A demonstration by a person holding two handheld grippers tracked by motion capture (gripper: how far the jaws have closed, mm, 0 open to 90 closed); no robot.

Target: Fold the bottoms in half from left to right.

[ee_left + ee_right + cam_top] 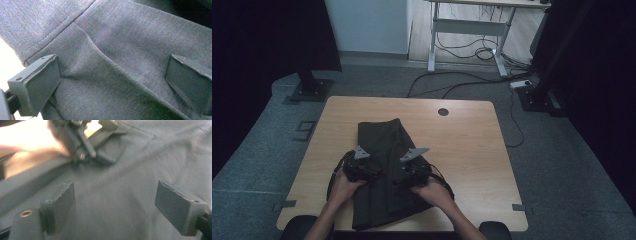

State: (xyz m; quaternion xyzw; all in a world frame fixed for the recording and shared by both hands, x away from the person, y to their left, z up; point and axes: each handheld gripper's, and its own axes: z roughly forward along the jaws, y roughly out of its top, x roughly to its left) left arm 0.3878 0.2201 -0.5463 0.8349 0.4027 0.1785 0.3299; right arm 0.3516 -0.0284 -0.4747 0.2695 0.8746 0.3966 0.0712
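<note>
A dark grey folded garment (pixel 382 142) lies lengthwise on the wooden table (pixel 472 150), reaching its near edge. My left gripper (pixel 371 175) rests low over the garment's left side, jaws wide apart. In the left gripper view the cloth (pixel 120 45) with a stitched seam spreads under the left gripper (pixel 112 82), and a fold runs between the pads (pixel 37 85) without being pinched. My right gripper (pixel 401 176) hovers over the garment's right side, open. In the right gripper view the cloth (pixel 150 152) lies below the right gripper (pixel 115 205), with the left gripper (pixel 87 150) and its hand (pixel 30 137) beyond.
A round cable hole (pixel 443 111) sits near the table's far edge. Behind the table stand a white desk frame (pixel 472 25) with cables on the floor (pixel 462 82), and dark stand bases at the left (pixel 309 90) and right (pixel 537 97).
</note>
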